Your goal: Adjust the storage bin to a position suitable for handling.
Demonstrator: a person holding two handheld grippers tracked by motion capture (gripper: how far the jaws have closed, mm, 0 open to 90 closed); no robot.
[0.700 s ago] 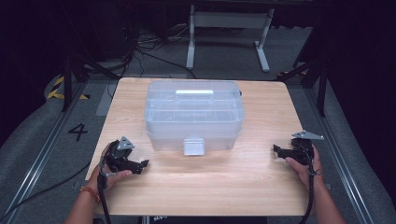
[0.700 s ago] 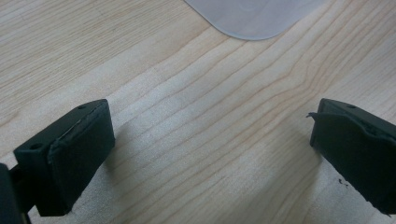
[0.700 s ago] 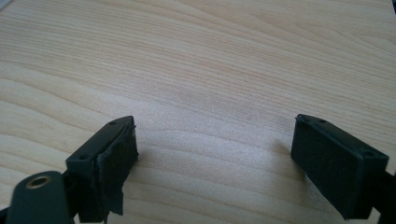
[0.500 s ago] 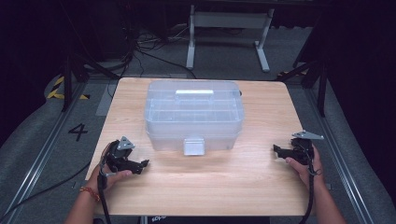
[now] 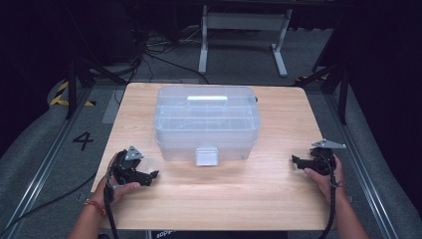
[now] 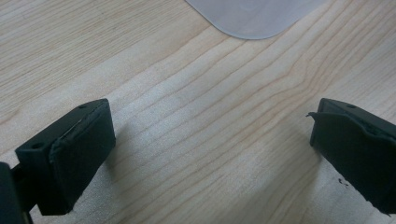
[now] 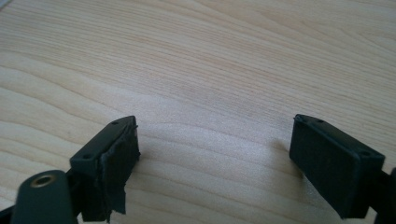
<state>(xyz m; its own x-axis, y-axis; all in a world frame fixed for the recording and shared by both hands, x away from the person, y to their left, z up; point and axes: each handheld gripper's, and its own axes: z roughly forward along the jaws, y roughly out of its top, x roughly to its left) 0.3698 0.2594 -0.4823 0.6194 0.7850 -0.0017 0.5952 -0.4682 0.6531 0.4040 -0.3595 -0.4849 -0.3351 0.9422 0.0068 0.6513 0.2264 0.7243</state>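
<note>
Near the table's [image 5: 209, 199] front-left corner, the left hand-held gripper [image 5: 152, 175] rests low over bare wood, jaws wide apart, nothing between them. At the table's middle, toward the rear edge, stands the clear plastic storage box [image 5: 206, 122], lid on, front latch [image 5: 206, 155] apparently fastened. By the right edge, the right hand-held gripper [image 5: 294, 160] likewise stands apart and empty. Judgement: work on the box not yet begun; approach and latch remain.

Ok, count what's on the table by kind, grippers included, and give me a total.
Clear plastic storage box with its lid on: 1
Black two-jaw grippers, both open and holding nothing: 2, the left gripper and the right gripper
Total: 3
</note>
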